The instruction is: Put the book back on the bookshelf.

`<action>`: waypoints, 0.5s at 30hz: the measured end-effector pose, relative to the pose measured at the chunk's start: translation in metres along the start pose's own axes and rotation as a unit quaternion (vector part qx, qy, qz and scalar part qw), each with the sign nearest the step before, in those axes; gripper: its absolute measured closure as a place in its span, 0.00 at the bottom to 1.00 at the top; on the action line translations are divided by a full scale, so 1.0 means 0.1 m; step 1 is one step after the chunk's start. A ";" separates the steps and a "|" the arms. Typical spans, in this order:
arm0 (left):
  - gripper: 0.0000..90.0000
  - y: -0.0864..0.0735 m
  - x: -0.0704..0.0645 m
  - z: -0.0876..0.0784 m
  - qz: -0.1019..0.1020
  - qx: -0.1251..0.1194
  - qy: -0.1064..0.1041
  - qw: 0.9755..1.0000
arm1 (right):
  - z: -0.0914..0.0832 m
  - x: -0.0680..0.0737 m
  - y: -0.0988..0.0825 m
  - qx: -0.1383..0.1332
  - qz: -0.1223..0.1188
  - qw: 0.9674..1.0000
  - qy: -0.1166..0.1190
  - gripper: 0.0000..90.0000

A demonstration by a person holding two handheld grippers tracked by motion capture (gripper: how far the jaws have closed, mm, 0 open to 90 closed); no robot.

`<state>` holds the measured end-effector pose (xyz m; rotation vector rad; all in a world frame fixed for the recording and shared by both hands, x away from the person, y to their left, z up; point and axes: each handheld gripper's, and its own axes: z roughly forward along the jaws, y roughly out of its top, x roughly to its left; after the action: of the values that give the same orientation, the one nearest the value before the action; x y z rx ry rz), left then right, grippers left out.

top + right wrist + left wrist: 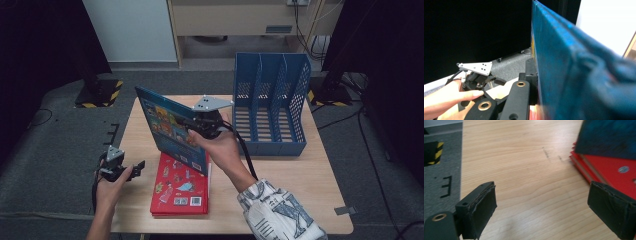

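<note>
A blue picture book (167, 127) stands tilted upright over the middle of the table, and my right gripper (196, 129) is shut on its right edge. In the right gripper view the blue book (564, 75) rises close beside the jaw. A red book (181, 186) lies flat on a small stack near the front edge, under the blue one. My left gripper (138, 168) hovers low at the table's left edge, open, with nothing between its pads (482, 207). The red stack (609, 170) lies just to its right, with the blue book (609, 137) above it.
A blue three-slot file rack (270, 102) stands at the back right of the wooden table (300, 180). Bare wood (524, 170) lies ahead of the left gripper. Grey floor with yellow-black tape (434, 152) borders the table on the left.
</note>
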<state>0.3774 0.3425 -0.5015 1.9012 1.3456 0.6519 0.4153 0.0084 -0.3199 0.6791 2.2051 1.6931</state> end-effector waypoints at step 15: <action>0.09 -0.06 0.00 0.11 0.006 0.038 0.015 0.999 | 0.13 -0.10 0.31 0.023 0.016 0.999 -0.024 0.92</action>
<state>0.3824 0.3410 -0.5131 1.9679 1.3969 0.6457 0.4360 0.0206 -0.2945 0.7635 2.2168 1.6280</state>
